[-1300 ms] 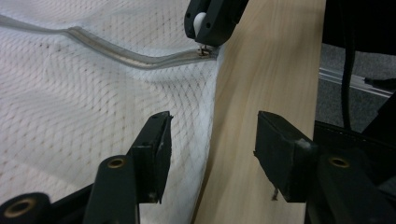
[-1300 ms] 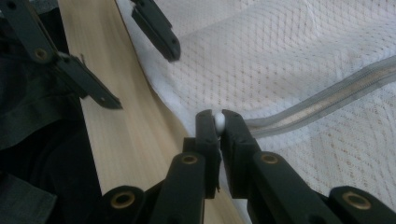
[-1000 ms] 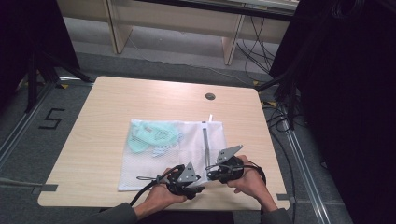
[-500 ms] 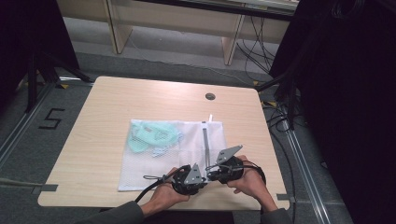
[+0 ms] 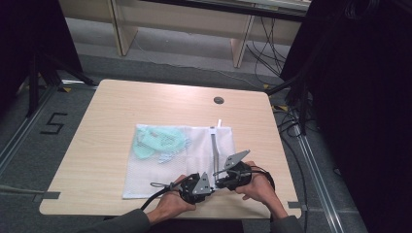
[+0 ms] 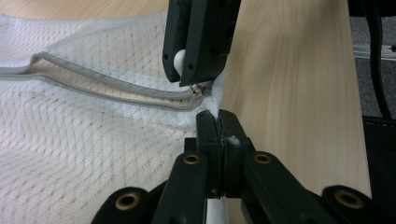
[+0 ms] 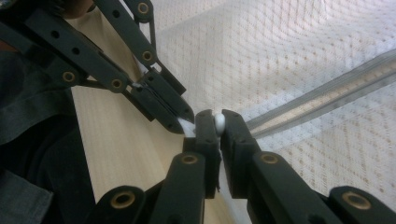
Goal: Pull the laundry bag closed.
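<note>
Slippage is threatening: the left gripper [image 6: 218,122], having just closed, is pinching the mesh bag [image 5: 160,167] corner, while the right gripper [image 7: 218,122] just beyond is clamping the white zipper pull [image 7: 219,122]; tugging could tear the mesh.

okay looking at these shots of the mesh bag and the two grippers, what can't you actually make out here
- High view: where the left gripper and right gripper meet the mesh bag, too small.
- High view: what the green items are, veiled by mesh.
- Right gripper view: the white zipper pull, mostly hidden between the jaws.
</note>
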`<state>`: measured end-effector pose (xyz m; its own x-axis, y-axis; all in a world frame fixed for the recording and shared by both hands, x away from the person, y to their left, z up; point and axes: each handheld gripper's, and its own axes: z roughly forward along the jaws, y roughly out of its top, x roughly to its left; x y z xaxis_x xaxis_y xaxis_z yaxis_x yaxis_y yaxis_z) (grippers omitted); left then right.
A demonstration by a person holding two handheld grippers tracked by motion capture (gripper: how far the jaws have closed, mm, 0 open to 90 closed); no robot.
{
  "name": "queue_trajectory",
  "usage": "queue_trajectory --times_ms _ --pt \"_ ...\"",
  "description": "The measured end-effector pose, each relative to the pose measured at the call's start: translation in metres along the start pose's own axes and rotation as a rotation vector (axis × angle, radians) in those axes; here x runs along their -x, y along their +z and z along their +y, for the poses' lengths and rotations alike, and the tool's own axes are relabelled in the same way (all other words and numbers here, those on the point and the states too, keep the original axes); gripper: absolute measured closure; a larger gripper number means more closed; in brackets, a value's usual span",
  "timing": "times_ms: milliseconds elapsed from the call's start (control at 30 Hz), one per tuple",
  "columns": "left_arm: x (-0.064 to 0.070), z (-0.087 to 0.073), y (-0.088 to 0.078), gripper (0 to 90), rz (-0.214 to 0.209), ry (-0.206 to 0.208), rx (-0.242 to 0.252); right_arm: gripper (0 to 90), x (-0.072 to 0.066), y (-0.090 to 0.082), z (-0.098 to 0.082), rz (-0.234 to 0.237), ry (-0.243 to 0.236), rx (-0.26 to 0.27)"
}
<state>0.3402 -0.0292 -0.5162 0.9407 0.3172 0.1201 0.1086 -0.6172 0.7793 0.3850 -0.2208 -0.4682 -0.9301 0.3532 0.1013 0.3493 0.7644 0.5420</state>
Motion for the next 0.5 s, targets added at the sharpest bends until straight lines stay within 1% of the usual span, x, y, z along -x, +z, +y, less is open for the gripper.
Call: queue_trajectory --times_ms 33,67,100,133,167,233,300,333,367,400,433,500 --pt "0.000 0.000 0.001 88.7 -0.019 -0.001 -0.002 86.6 -0.002 0.000 0.000 0.001 0.040 -0.019" --pt "0.001 0.000 0.001 88.8 -0.032 -0.004 -0.003 86.6 -0.001 0.002 0.000 0.000 0.043 -0.027" --pt "0.001 -0.001 0.001 88.8 -0.029 -0.006 -0.003 86.6 0.002 0.003 0.000 0.000 0.033 -0.027" --pt "0.000 0.000 0.000 88.8 -0.031 -0.006 -0.008 86.6 0.002 0.004 -0.001 0.006 0.049 -0.029" --pt "0.000 0.000 -0.001 88.8 -0.017 -0.004 -0.008 86.6 0.004 0.005 -0.001 0.009 0.049 -0.022" --pt "0.000 0.000 -0.001 88.8 -0.026 -0.021 0.001 86.6 0.006 0.007 -0.001 0.001 0.053 -0.033" --pt "0.000 0.000 -0.002 88.8 -0.031 -0.023 0.000 86.6 0.007 0.008 -0.002 -0.005 0.056 -0.042" --pt "-0.001 0.000 -0.002 88.8 -0.031 -0.015 -0.009 86.6 0.009 0.010 -0.002 -0.007 0.047 -0.033" --pt "-0.001 0.000 -0.002 88.8 -0.031 -0.016 -0.009 86.6 0.010 0.010 -0.002 -0.001 0.059 -0.044" --pt "-0.001 0.000 -0.002 88.8 -0.036 -0.020 -0.009 86.6 0.010 0.010 -0.002 -0.001 0.059 -0.044" --pt "0.001 0.000 -0.001 88.8 -0.045 -0.043 0.003 86.6 0.010 0.011 -0.003 -0.011 0.058 -0.048" --pt "0.001 -0.001 -0.001 88.8 -0.053 -0.053 0.007 86.5 0.011 0.012 -0.003 -0.003 0.067 -0.044"
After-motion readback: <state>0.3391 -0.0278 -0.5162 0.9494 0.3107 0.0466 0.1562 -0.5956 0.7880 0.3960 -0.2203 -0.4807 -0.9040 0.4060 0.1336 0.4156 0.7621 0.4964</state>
